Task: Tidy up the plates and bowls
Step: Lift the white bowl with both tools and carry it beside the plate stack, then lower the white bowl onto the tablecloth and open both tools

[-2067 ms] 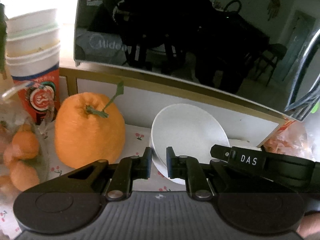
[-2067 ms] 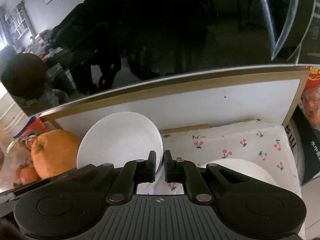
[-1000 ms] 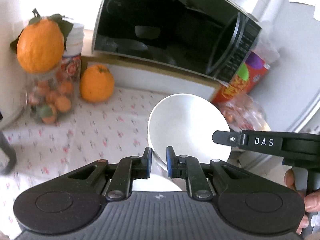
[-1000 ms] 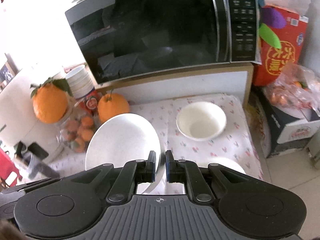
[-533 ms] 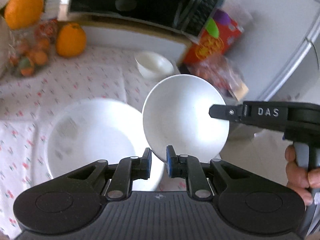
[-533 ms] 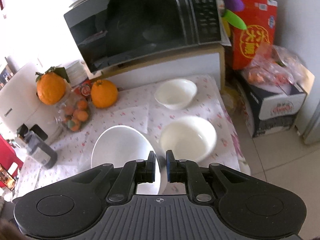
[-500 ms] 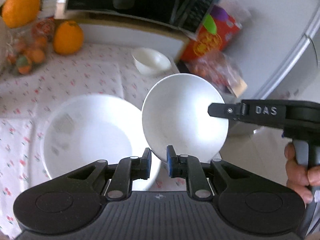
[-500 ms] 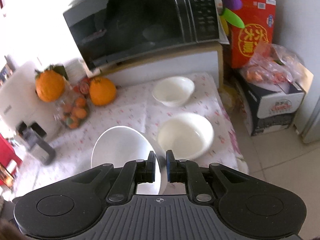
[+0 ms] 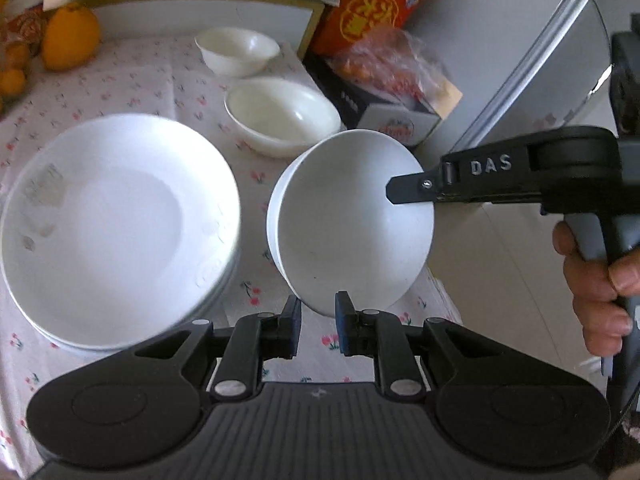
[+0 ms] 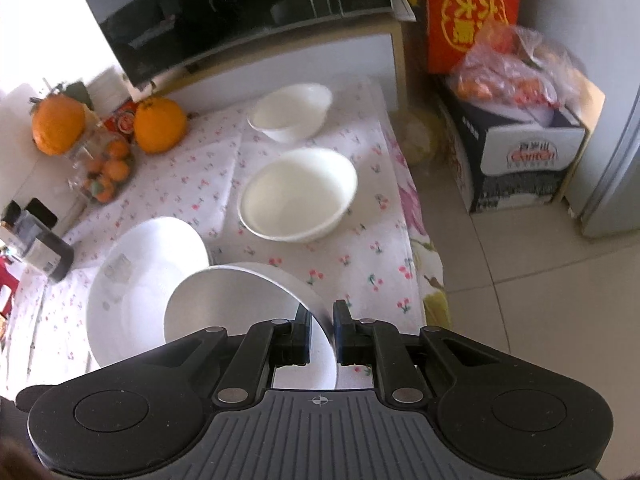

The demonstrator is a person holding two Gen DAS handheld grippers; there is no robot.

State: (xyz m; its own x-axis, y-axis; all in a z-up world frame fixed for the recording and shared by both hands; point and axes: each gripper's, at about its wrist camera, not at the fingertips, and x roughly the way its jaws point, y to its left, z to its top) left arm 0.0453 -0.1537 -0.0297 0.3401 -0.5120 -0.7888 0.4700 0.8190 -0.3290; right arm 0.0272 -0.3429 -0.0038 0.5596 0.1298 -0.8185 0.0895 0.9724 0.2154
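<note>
Both grippers hold one white bowl (image 9: 352,224) above the table's near right corner. My left gripper (image 9: 318,326) is shut on its near rim. My right gripper (image 10: 322,334) is shut on the opposite rim of the same bowl (image 10: 224,300) and shows in the left wrist view (image 9: 404,192). A stack of white plates (image 9: 108,220) lies just left of the bowl, also in the right wrist view (image 10: 132,276). A wide white bowl (image 9: 282,114) (image 10: 298,194) sits beyond. A smaller white bowl (image 9: 236,50) (image 10: 290,112) sits farther back.
The table has a floral cloth (image 10: 372,256); its right edge drops to a tiled floor (image 10: 520,280). A microwave (image 10: 240,12) stands at the back. Oranges (image 10: 160,124) and a jar of small fruit (image 10: 104,168) sit back left. A box with bagged fruit (image 10: 520,136) stands on the floor.
Both grippers have pulled back from the microwave shelf toward the table's near right corner, carrying the bowl along. The bowl has tilted from nearly on edge to more level.
</note>
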